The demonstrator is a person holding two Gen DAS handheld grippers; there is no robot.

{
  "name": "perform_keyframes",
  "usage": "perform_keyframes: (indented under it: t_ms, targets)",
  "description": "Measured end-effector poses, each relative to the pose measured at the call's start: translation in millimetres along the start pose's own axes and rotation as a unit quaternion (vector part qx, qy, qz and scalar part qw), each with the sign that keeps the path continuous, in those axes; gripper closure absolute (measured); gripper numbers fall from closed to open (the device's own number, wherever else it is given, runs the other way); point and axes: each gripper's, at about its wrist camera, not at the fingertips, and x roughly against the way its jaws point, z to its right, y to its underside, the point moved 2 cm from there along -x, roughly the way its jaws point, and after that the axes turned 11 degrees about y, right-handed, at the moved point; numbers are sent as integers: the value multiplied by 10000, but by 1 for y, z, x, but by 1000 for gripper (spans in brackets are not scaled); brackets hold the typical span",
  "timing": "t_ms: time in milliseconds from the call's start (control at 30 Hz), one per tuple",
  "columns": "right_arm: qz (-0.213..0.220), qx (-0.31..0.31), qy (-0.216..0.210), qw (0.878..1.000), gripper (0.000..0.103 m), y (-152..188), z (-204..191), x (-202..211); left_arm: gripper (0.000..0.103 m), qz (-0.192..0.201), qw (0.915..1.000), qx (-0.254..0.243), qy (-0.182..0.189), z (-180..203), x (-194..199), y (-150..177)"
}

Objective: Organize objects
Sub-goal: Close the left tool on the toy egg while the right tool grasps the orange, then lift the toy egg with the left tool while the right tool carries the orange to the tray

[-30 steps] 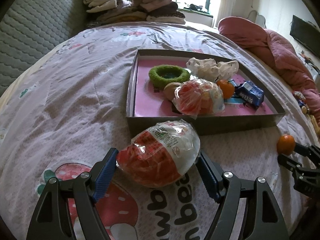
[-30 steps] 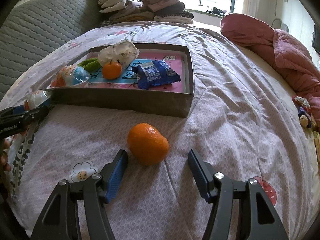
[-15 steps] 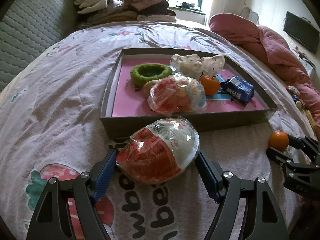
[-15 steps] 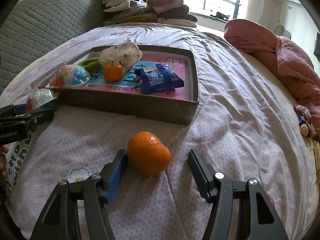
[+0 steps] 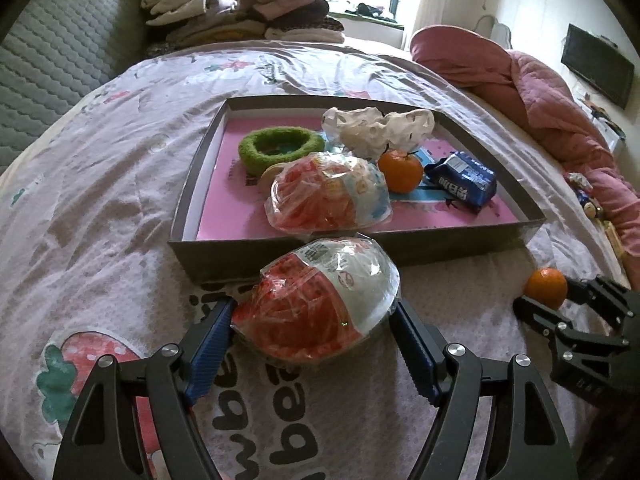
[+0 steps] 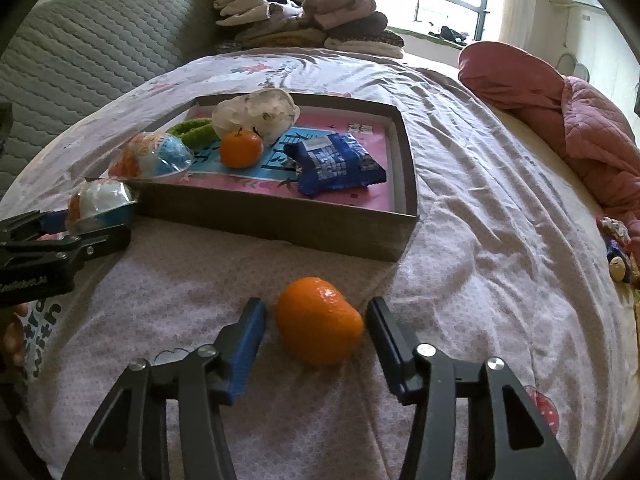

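My left gripper [image 5: 314,314] is shut on a plastic-wrapped red and white egg toy [image 5: 316,300] and holds it just in front of the grey tray's near wall [image 5: 440,246]. The tray holds a second wrapped egg toy [image 5: 328,196], a green ring [image 5: 280,148], a white crumpled bag [image 5: 376,124], an orange [image 5: 400,170] and a blue snack packet [image 5: 464,180]. My right gripper [image 6: 316,322] is open around a loose orange [image 6: 318,320] on the bedsheet; its pads stand close on both sides.
A pile of folded clothes [image 5: 240,12] lies at the head of the bed. A pink quilt [image 5: 540,96] is bunched on the right. Small toys [image 6: 618,248] lie at the right edge. A grey padded headboard [image 5: 52,48] is on the left.
My left gripper has carried the wrapped egg toy closer to the tray's near wall. My right gripper has moved forward around the loose orange and its fingers have narrowed toward it.
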Motion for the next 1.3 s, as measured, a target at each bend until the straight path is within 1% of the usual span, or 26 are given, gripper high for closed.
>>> perform_keyframes:
  t_ms: [267, 667, 1033, 1300]
  targets:
    - [23, 4, -113, 9999, 64, 2, -4, 6, 24, 30, 10000, -37, 25, 6, -2, -3]
    - [-27, -57, -488, 9988, 64, 3, -18, 14, 26, 55, 9999, -118, 41, 11, -7, -5]
    - [-35, -28, -572, 9984, 64, 3, -25, 18, 26, 125, 9998, -153, 62, 11, -5, -5]
    - [-27, 11, -650, 9979, 64, 4, -30, 22, 26, 155, 9997, -150, 68, 14, 5, 3]
